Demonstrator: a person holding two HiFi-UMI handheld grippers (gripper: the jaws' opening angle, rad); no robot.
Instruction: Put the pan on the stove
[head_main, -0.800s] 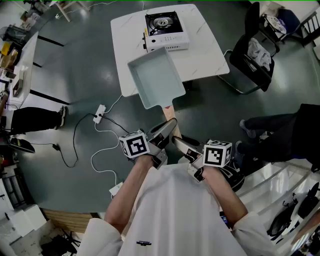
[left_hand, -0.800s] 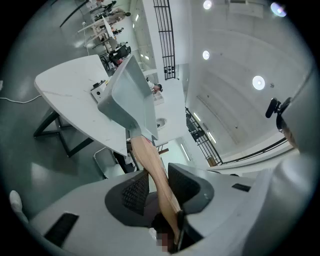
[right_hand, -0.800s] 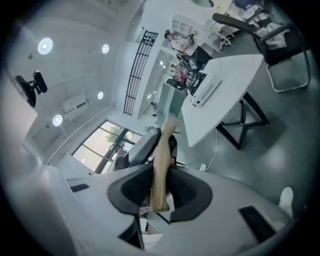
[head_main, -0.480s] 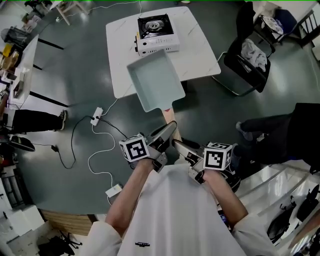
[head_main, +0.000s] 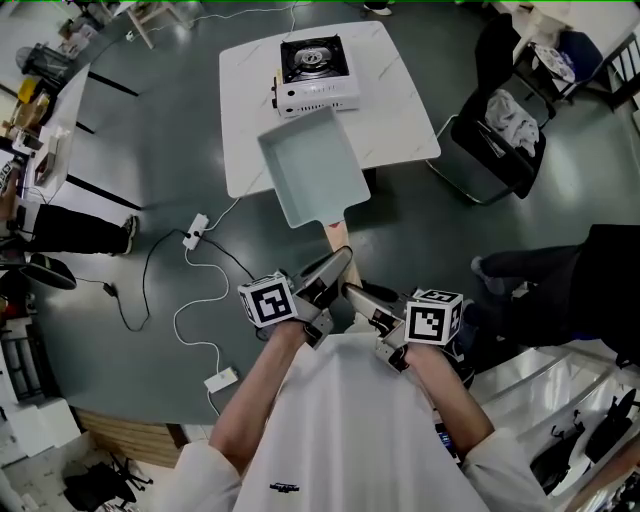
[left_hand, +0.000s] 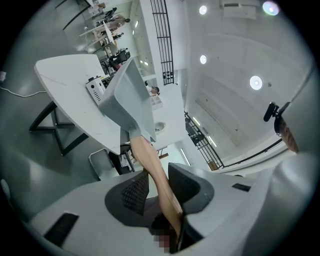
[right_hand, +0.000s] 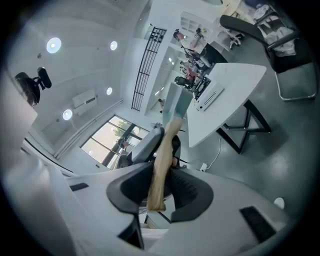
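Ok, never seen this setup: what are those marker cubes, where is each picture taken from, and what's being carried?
No robot here: a person holds a two-fingered gripper in each hand; the marker cubes are part of them. The wide picture comes from a head camera looking down; the other two ride on the left gripper and right gripper, looking along their fingers. Both are shut on the wooden handle of a pale rectangular pan, held in the air near the white table. A portable gas stove stands on the table; the pan is not on it yet.
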